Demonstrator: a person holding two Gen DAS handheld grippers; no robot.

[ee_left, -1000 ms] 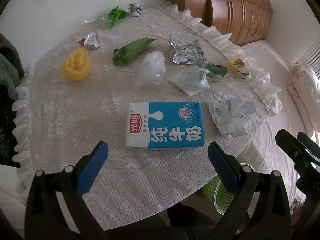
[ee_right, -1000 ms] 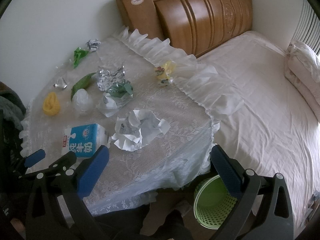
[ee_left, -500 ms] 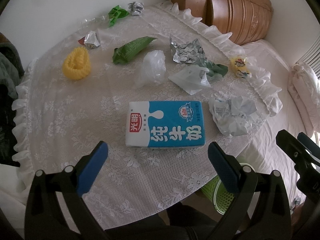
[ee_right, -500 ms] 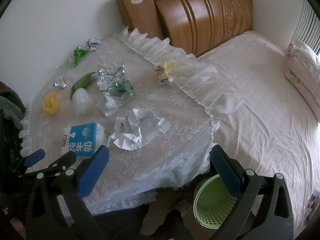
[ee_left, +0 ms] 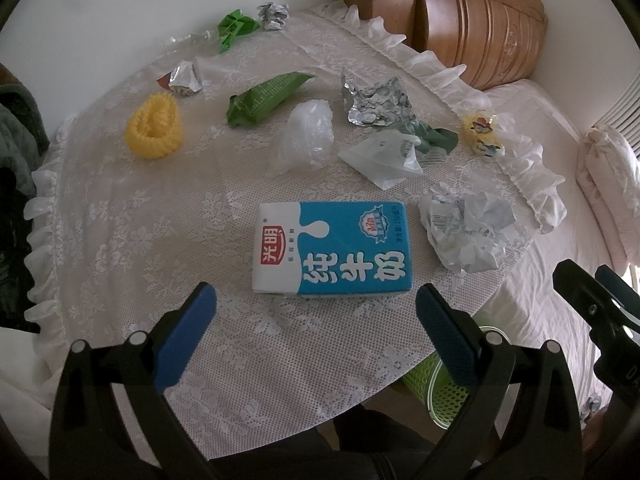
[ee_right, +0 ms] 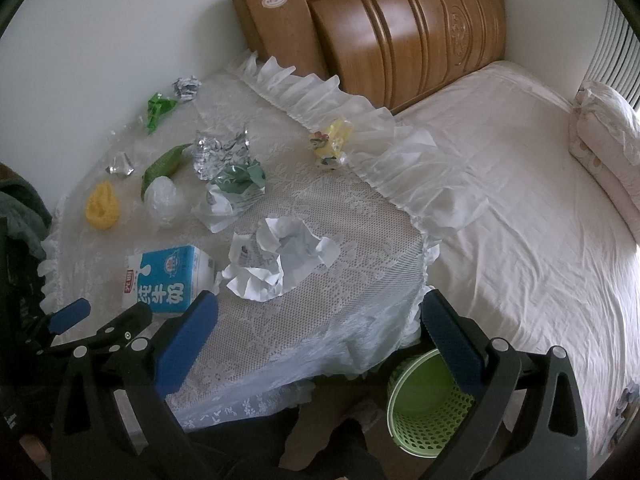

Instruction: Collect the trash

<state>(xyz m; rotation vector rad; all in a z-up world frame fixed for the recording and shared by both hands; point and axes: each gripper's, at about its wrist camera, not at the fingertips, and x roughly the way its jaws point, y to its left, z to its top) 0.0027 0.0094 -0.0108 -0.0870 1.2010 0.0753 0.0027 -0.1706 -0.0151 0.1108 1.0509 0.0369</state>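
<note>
A blue and white milk carton [ee_left: 332,248] lies flat on the lace-covered table [ee_left: 120,216], just ahead of my open, empty left gripper [ee_left: 316,328]; it also shows in the right wrist view [ee_right: 166,278]. Crumpled white paper [ee_left: 466,234] lies right of the carton and shows in the right wrist view [ee_right: 278,258]. Farther back lie a clear plastic bag [ee_left: 306,136], crumpled foil [ee_left: 376,102], a green wrapper [ee_left: 264,98] and a yellow foam net [ee_left: 154,126]. My right gripper [ee_right: 318,332] is open and empty over the table's front edge, above a green basket [ee_right: 428,404].
A small foil piece [ee_left: 184,80], a green scrap [ee_left: 236,28] and a foil ball [ee_left: 274,14] lie near the wall. A yellow wrapper [ee_left: 482,134] sits at the table's frilled right edge. A bed [ee_right: 520,184] with a wooden headboard [ee_right: 400,28] stands to the right.
My left gripper has moved slightly forward towards the milk carton. The right gripper has barely moved. Both stay open.
</note>
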